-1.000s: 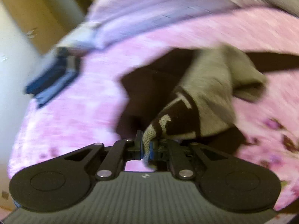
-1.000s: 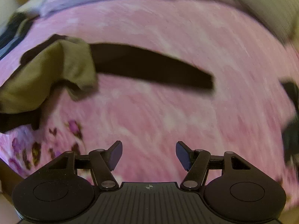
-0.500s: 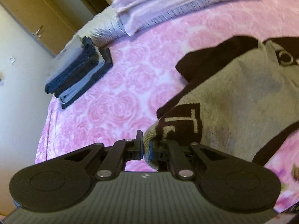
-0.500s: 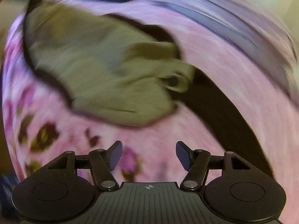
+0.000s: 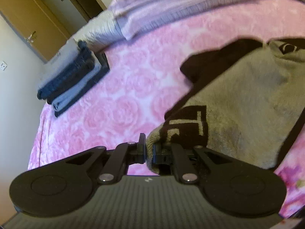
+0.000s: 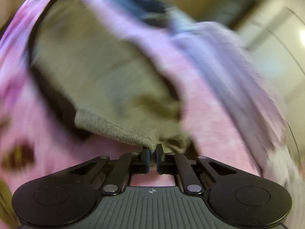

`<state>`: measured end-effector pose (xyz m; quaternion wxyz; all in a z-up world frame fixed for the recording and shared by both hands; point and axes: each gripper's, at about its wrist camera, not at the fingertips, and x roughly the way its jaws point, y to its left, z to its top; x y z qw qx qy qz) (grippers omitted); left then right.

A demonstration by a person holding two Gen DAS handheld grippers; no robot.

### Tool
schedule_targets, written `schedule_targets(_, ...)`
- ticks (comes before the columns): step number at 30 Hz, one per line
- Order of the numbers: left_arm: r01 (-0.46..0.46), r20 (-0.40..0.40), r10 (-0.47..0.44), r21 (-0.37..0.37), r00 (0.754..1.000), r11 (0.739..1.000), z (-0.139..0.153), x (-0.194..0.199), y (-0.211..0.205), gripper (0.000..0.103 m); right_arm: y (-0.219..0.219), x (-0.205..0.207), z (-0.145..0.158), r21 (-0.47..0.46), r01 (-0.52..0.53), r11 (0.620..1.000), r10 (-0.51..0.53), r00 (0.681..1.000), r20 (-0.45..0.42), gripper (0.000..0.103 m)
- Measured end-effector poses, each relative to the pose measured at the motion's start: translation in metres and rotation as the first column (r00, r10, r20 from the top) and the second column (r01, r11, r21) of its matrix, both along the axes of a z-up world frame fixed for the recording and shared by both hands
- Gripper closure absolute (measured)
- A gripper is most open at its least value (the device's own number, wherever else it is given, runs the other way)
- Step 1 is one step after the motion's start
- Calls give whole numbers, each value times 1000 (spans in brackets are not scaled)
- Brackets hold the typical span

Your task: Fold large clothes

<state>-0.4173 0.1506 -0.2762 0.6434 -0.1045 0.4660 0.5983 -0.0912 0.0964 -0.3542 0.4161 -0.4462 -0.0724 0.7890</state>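
item: grey sweater (image 5: 246, 99) with black sleeves and black trim, spread on a bed. a black block with pale letter-shaped markings sits near the corner closest to the left camera. the right wrist view is heavily blurred; there the same garment (image 6: 99, 76) shows a ribbed knit hem.

support: bed covered by a pink rose-patterned blanket (image 5: 122, 99). the sweater lies on the right half of it in the left wrist view.

left tongs (image 5: 149, 151): narrow, clamped on a corner of the grey sweater beside the black block; fabric bunches between the pads.

right tongs (image 6: 152, 159): narrow, pinched on the end of the ribbed hem, with cloth gathered just beyond the tips.

other contents: stack of folded dark blue and light blue clothes (image 5: 72, 80) near the far left edge of the bed, well apart from the sweater. lilac and grey striped bedding (image 5: 171, 9) along the far side. wooden door (image 5: 32, 21) with a handle in the upper left, beside a pale wall.
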Motion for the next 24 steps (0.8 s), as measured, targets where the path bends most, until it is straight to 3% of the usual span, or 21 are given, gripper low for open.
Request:
schedule_targets(2, 8, 21, -9, 52, 1000, 999, 24, 3, -5, 96, 2, 10, 45, 56, 115, 992, -108, 987, -118, 102)
schedule_targets(5, 9, 53, -18, 162, 998, 987, 70, 9, -16, 96, -2, 29, 115, 158, 261, 952, -211, 938, -274, 102)
schedule_targets(10, 1, 86, -34, 350, 996, 937, 150, 10, -51, 96, -37, 62, 226, 303, 367, 880, -197, 861, -469, 102)
schedule_targets(16, 20, 85, -69, 486, 994, 873, 228, 14, -118, 96, -114, 84, 303, 425, 348, 836, -93, 853, -514, 102)
schedule_targets(20, 50, 51, -88, 504, 995, 862, 260, 17, -150, 96, -158, 94, 336, 471, 331, 817, -49, 855, -516, 102)
schedule_targets(24, 69, 46, -109, 523, 993, 850, 289, 15, -149, 96, -174, 98, 361, 516, 314, 797, -20, 867, -497, 102)
